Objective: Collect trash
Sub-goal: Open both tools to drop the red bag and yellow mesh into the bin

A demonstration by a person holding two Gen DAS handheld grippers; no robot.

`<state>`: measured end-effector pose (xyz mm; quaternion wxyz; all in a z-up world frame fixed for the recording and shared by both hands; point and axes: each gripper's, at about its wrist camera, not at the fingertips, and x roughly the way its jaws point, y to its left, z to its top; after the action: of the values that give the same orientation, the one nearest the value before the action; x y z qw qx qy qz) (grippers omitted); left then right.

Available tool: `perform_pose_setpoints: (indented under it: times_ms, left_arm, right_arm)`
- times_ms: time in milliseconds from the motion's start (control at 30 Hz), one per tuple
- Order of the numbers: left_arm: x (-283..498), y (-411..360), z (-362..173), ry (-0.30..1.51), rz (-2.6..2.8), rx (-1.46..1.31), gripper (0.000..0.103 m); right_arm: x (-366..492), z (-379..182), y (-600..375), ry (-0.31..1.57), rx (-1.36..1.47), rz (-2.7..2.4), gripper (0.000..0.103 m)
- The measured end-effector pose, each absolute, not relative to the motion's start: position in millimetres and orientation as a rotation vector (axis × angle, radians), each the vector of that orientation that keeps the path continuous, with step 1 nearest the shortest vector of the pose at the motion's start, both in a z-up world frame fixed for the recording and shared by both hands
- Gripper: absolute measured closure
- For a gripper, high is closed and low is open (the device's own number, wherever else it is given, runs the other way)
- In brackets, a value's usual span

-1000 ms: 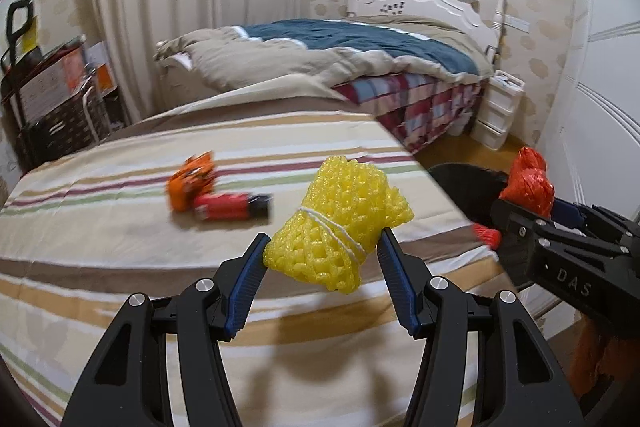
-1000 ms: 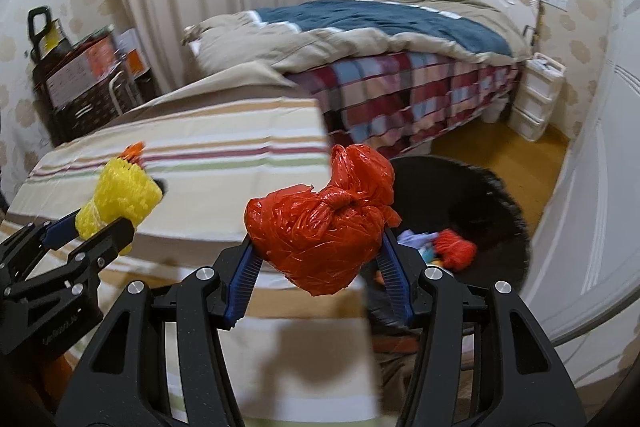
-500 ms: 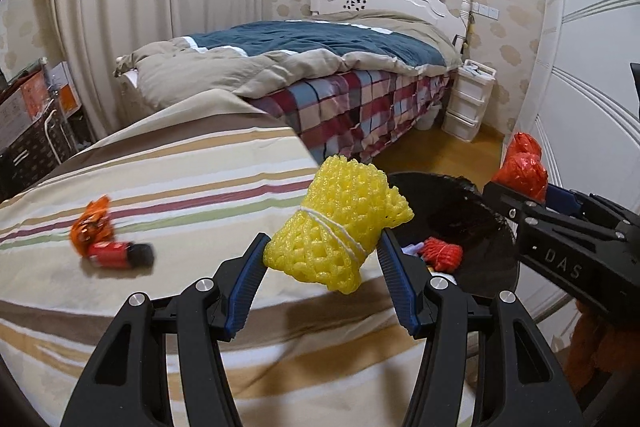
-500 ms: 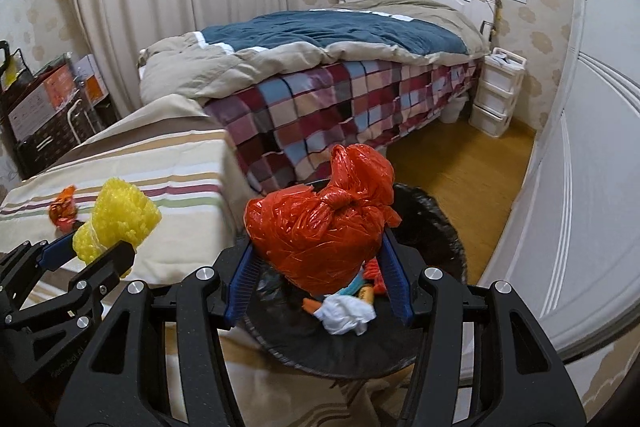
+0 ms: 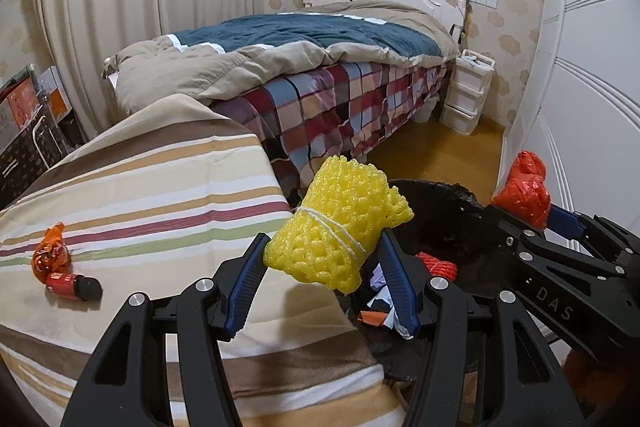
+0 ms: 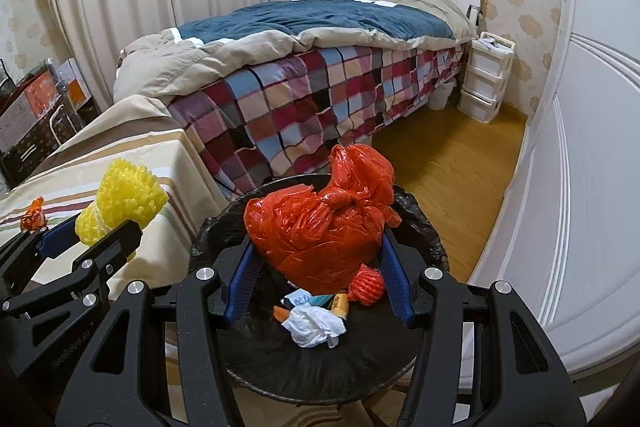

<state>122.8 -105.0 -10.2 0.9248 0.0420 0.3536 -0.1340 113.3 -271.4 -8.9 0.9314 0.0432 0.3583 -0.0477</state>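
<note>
The right gripper (image 6: 320, 259) is clamped on a knotted red plastic bag (image 6: 320, 227), its blue pads pressing the bag's two sides, and holds it right over the open mouth of a round trash bin (image 6: 424, 223) lined with a black bag. Inside the bin lie a crumpled white tissue (image 6: 314, 323), a ball of red net (image 6: 366, 285), a small yellow-and-black wrapper (image 6: 340, 305) and a pale blue scrap (image 6: 302, 299), all bunched together near the middle of the bottom. The left gripper (image 5: 324, 267) is clamped on a bundle of yellow foam net (image 5: 340, 227) tied round its middle with white string; it hangs above the right edge of the striped cloth (image 5: 160, 195) that covers the desk, just beside the bin's rim, not yet over the opening. In the left wrist view the bin (image 5: 452, 195) stands on the wooden floor against the desk's right edge. On the cloth, near the desk's left edge, a crumpled orange wrapper (image 5: 50, 257) touches a small red bottle (image 5: 72, 286) with a black cap lying on its side. Behind the desk stands a bed (image 5: 340, 95) with a checked sheet, and a white plastic drawer unit (image 5: 466, 91) sits by its headboard.
</note>
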Motion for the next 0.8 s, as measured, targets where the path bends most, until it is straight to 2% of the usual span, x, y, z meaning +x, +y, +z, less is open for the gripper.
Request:
perform_pose_setpoints:
  times_ms: [600, 800]
  left_arm:
    - [134.7, -130.9, -16.6, 0.745, -0.285, 0.113, 0.046]
    - [134.4, -132.2, -17.4, 0.745, -0.279, 0.116, 0.033]
  right_arm:
    - [120.3, -17.4, -291.2, 0.750, 0.105, -0.122, 0.049]
    - [119.9, -17.1, -293.0, 0.737, 0.104, -0.134, 0.037]
